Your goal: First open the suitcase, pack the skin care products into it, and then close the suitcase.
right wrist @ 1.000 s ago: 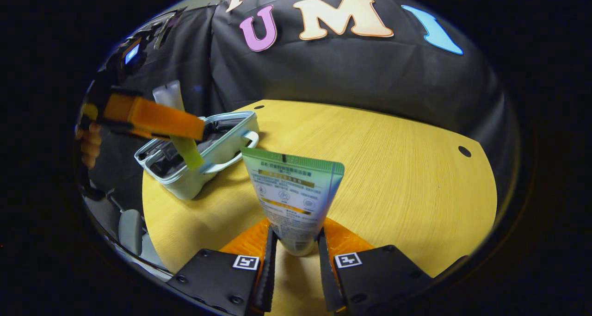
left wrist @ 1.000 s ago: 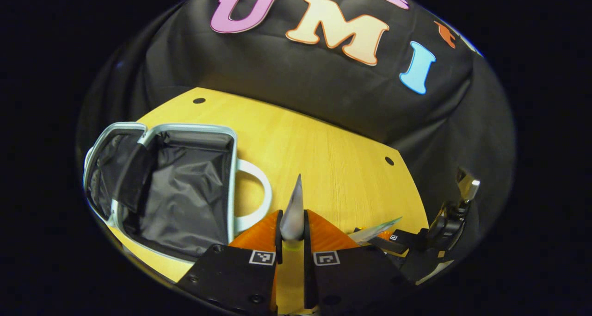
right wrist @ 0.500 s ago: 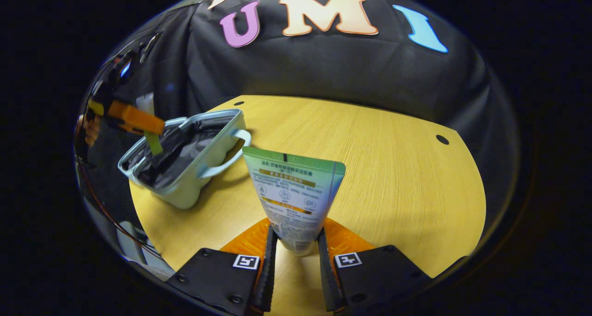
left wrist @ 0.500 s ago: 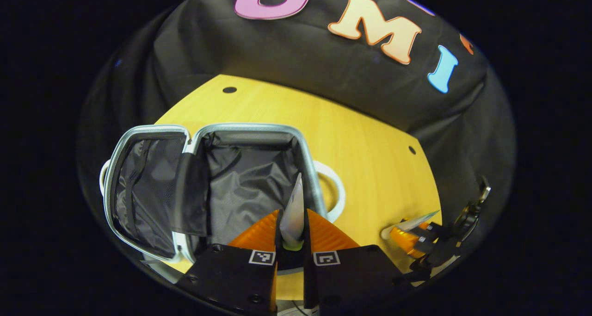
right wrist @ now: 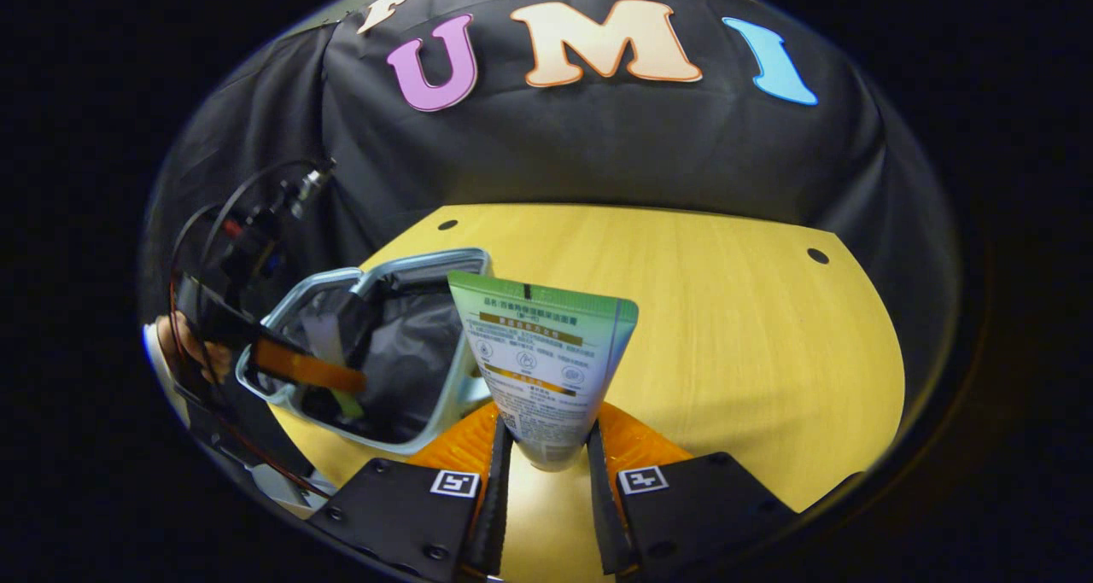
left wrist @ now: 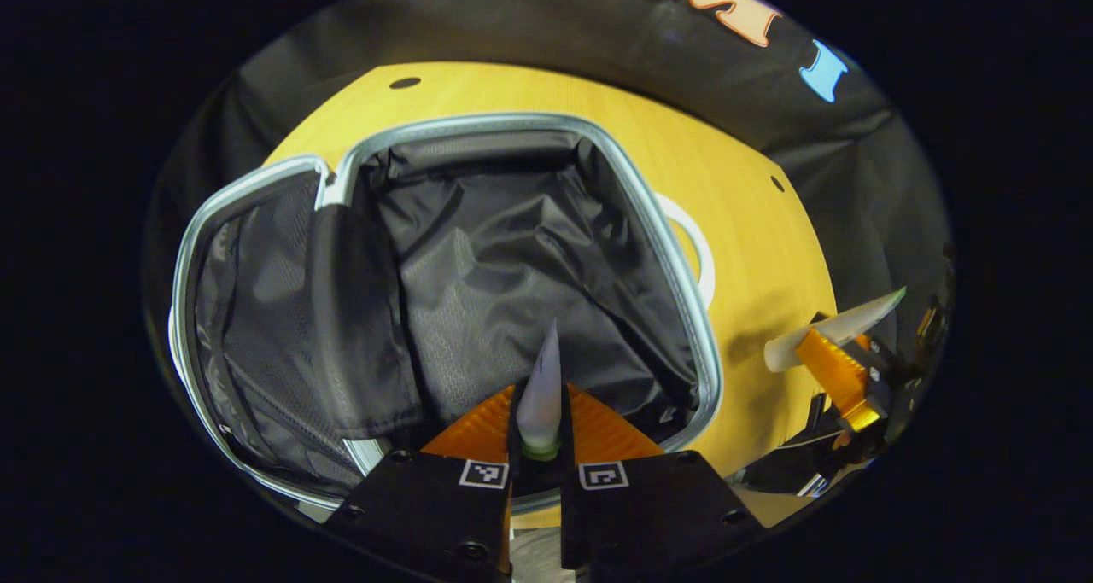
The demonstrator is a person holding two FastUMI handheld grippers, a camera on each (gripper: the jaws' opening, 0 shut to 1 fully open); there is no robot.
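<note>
Lying open on counter [right wrist: 726, 327], suitcase [left wrist: 512, 250] directly below left gripper [left wrist: 538, 434], fingers clamping pale tube [left wrist: 540, 387] w/ long axis pointing into lining. Waiting beside, farther off: right gripper [right wrist: 545, 455], clamping green tube [right wrist: 540, 352].

Yellow wooden table [right wrist: 726, 327], with the open pale-blue suitcase [left wrist: 675, 276] lying flat on it.

Left gripper view: directed steeply down, close above the open suitcase [left wrist: 478, 301]. Right gripper view: set farther back, angled across the table [right wrist: 734, 344] (booth wall behind). Suitcase and table are shared.
</note>
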